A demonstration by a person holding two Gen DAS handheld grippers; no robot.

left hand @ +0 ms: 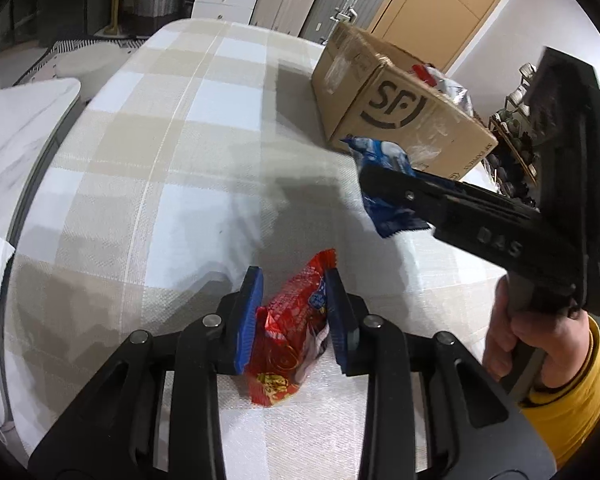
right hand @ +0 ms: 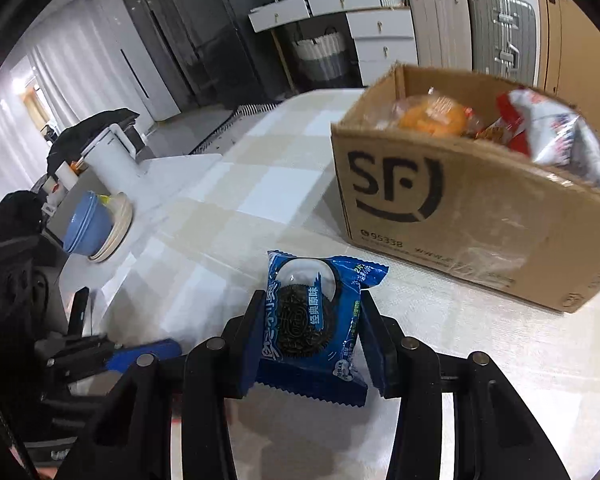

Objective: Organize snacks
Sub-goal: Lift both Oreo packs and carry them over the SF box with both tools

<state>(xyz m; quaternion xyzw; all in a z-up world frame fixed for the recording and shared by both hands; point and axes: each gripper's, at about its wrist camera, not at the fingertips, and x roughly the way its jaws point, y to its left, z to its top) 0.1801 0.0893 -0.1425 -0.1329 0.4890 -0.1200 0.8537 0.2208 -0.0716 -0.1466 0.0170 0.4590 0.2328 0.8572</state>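
box (right hand: 480, 216): right end cut off | silver bag (right hand: 556, 136): blurred | red packet (left hand: 296, 320): lower part behind tongs

**Black grippers, blue pads, yellow sleeve**

The left gripper (left hand: 294, 278) has a black linkage frame with round silver pivot pins along its arms, and each finger ends in a ribbed blue pad. The right gripper (right hand: 309, 304) is built the same way: black arms, silver pins, blue pads. Seen from the left wrist camera, the right gripper's body is a black block with raised letters moulded on its side and a small screw near its tip. Below that block, the person's right hand (left hand: 540, 344) emerges from a mustard-yellow sleeve (left hand: 568, 408).
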